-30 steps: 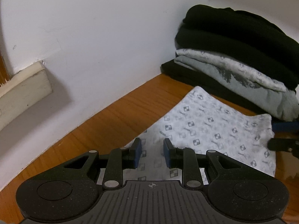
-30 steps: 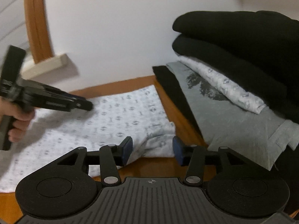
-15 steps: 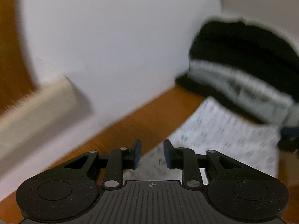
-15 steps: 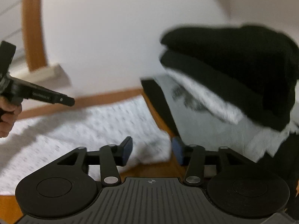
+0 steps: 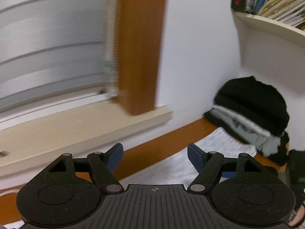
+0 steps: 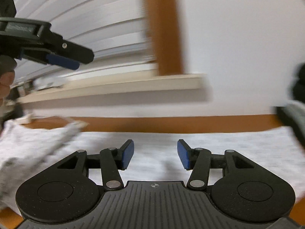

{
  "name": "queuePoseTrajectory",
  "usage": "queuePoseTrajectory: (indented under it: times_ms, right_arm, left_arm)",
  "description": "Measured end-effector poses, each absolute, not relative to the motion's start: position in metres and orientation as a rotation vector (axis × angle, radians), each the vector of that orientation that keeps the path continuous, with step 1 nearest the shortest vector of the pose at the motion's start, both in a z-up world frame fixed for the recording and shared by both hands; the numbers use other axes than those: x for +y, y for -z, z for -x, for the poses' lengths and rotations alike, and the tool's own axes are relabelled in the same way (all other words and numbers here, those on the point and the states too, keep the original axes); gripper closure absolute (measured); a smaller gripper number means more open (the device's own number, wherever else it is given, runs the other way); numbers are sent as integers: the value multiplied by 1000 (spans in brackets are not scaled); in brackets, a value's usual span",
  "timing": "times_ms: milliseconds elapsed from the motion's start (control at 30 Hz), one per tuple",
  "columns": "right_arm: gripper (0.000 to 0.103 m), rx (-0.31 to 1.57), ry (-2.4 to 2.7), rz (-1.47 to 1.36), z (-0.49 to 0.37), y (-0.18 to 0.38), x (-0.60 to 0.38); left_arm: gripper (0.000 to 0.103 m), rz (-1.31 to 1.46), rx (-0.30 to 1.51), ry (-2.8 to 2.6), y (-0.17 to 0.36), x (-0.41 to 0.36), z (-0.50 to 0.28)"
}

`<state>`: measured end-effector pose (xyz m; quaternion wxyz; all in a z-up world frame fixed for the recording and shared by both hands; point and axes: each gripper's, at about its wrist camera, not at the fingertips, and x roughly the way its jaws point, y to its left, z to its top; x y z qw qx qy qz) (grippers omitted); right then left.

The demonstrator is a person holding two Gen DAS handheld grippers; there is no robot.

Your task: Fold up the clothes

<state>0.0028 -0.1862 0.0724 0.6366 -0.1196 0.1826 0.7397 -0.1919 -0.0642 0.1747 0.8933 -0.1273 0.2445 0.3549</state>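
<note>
Two tongs, both w/ nothing between the blue pads: left tongs (image 5: 155, 157) are spreading wider right now and grip nothing, right tongs (image 6: 155, 157) sit half apart, also grasping nothing. Just beyond and below the right pair lies the white patterned garment (image 6: 209, 145), spread flat across the wooden surface (image 6: 171, 124); its left end looks bunched or turned up, but blur makes that hard to read. Left tongs also show from the side in the right view, raised above that end. Judging by this, the piece is laid out but not yet fully folded – prob. more folds left, then it goes to the pile. Farther back on the right, near the wall, sits a stack of folded clothes (image 5: 251, 110): black on top, grey and white layers under it, so part of the job looks done. No basket or bin visible; only real holder is the wall shelf (image 5: 266, 22) up high, packed w/ books or magazines. Window sill (image 5: 82, 126) runs along the back.
</note>
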Motion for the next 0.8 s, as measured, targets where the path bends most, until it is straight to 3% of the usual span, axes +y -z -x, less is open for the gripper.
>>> queuePoseTrajectory:
  times_ms: [233,433,733,800]
  right_arm:
    - [52,401,-1941,360,123,-73,-171]
    - [52,386,-2126,471,208,-71,-181]
    - [52,402,-2195,616,253,-63,-182]
    - [52,414,-2193,642,258,-58,-179]
  left_arm:
    - [23,308,511,-866,-175,-52,307]
    - [23,438,518,-953,-129,-25,390]
    - [23,560,505,-975,-78,3,422]
    - [27,563,503,-947,-72,6,414]
